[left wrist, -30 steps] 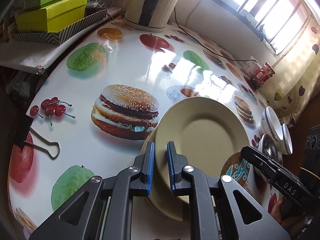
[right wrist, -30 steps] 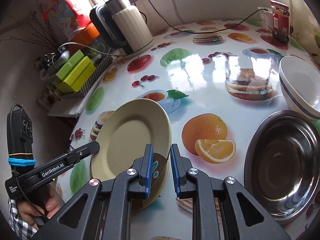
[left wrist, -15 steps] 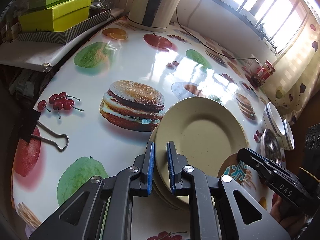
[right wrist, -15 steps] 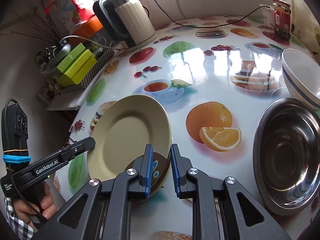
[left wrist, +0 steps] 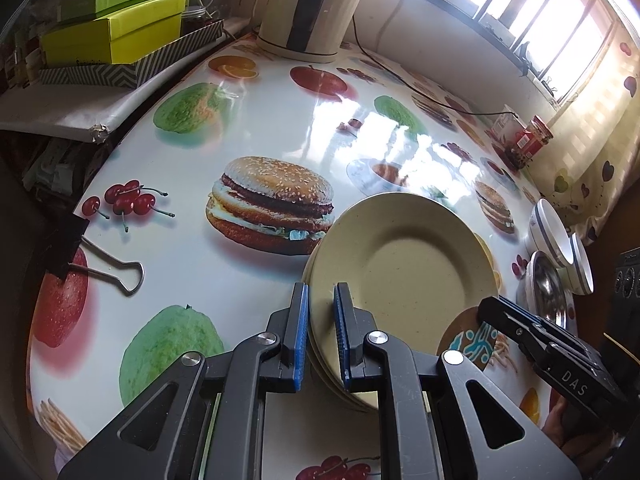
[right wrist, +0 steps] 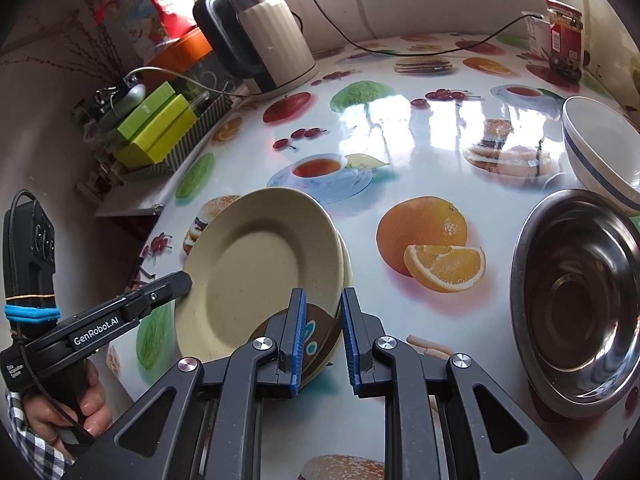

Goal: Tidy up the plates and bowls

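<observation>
A stack of cream plates [left wrist: 404, 260] [right wrist: 256, 268] sits between both grippers over the fruit-print table [left wrist: 280, 120]. My left gripper [left wrist: 320, 292] [right wrist: 182, 280] is shut on the stack's rim, one pad on the top plate and one outside. A small brown dish with a blue pattern [right wrist: 310, 330] [left wrist: 466, 340] lies on the opposite rim, and my right gripper [right wrist: 323, 296] [left wrist: 486, 306] is shut on it. Whether the plates' rim is also in that grip I cannot tell. A steel bowl [right wrist: 576, 300] [left wrist: 544, 288] and a white blue-striped bowl [right wrist: 600, 152] [left wrist: 550, 232] stand to the right.
A cream kettle [right wrist: 264, 36] with its cable [left wrist: 420, 92] stands at the back, and a red-lidded jar [right wrist: 564, 36] at the far right. Green boxes [left wrist: 116, 36] sit on a shelf off the left edge. A binder clip [left wrist: 108, 272] lies near that edge.
Both grippers kept their grips, and the plates stay fixed between them. The table print has slid slightly away in both views, so the grippers and stack drew back a little together.
</observation>
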`<move>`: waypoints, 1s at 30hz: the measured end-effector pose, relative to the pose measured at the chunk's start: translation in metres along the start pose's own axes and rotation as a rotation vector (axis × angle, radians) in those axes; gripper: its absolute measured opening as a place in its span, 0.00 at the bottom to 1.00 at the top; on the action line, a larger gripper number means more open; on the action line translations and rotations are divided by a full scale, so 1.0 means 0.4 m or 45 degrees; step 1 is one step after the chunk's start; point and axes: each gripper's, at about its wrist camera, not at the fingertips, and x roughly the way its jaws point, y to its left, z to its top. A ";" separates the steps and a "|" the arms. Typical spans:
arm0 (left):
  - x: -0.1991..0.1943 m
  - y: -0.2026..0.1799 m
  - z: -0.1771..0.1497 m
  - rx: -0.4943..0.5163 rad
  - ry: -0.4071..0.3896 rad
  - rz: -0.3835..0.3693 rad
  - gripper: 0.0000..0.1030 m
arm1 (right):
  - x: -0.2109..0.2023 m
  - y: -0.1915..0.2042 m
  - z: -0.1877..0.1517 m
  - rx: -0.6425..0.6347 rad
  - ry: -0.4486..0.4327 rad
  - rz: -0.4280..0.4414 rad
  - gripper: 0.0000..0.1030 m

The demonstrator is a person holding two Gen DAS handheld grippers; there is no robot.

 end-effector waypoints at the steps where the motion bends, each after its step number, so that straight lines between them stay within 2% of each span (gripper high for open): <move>1: 0.000 0.001 0.000 -0.004 0.001 0.000 0.13 | 0.000 0.001 0.000 0.000 0.000 -0.001 0.17; 30: 0.003 0.005 0.002 -0.003 0.002 0.003 0.13 | -0.006 0.009 -0.010 -0.034 0.000 -0.035 0.21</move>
